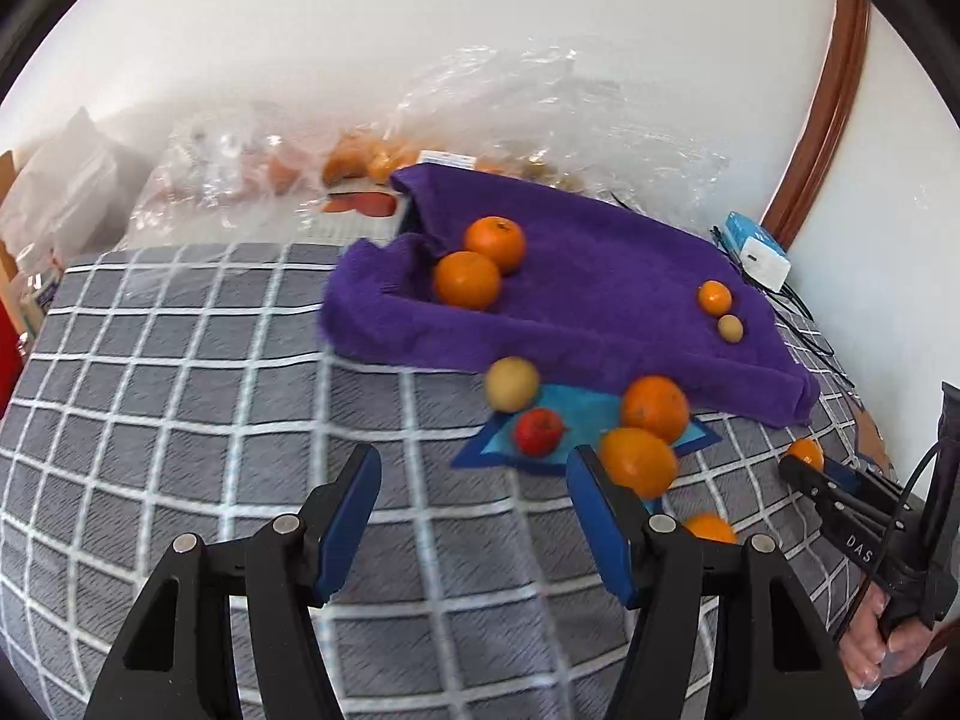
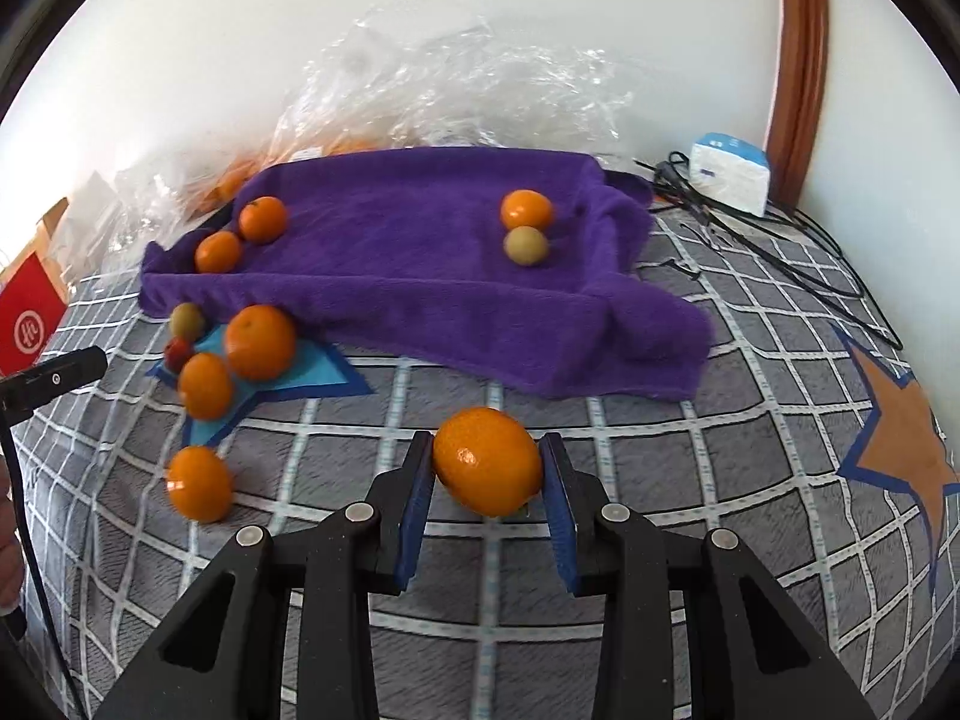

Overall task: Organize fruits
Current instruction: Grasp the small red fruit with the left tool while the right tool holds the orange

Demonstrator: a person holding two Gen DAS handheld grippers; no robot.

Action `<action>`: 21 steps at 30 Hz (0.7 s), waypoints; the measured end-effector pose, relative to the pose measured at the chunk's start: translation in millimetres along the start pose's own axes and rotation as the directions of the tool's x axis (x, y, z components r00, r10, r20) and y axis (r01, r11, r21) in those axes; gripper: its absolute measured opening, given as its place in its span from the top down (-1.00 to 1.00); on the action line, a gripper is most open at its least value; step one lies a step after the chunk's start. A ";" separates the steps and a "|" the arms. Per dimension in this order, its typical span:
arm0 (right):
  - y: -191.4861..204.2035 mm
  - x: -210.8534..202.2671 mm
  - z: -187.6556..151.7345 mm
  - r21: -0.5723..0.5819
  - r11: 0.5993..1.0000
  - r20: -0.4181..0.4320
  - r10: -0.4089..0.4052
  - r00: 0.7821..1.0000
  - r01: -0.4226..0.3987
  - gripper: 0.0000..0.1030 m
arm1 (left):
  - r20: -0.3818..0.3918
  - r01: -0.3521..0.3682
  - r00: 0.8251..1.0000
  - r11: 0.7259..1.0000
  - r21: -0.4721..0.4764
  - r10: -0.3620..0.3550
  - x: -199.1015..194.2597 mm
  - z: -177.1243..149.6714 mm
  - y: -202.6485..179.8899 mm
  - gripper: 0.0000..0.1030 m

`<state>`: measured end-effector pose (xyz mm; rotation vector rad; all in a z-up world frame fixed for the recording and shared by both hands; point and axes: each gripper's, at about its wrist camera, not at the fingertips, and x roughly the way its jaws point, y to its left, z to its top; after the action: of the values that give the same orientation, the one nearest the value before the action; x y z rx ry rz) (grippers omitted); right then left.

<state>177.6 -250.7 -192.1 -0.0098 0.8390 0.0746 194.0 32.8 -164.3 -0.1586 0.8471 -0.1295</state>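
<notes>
Clamped on an orange just in front of the purple towel, the right gripper is mid-carry and next needs a sorted spot, perhaps up on the towel, while the left gripper hangs half-open and empty.

Left wrist view: sits on the left gripper, looks forward and down along its two fingers, close above the checked grey cover.
Right wrist view: sits on the right gripper, tilted down the same way, close to the cover.
Facing: both toward the white wall.
Shared: purple towel, blue star patch, clear plastic bags.
Cross-sight: the right gripper shows at the left view's right edge.
</notes>
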 end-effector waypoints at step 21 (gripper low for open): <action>-8.4 7.3 -2.4 0.027 0.998 -0.002 0.058 0.998 -0.058 0.32 | -0.024 0.037 0.999 0.999 0.010 -0.036 47.1 2.4 -25.2 0.56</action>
<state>181.3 -258.8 -199.3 0.0396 0.8434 0.1177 225.4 0.0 -192.6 -0.1627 0.8669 -0.1706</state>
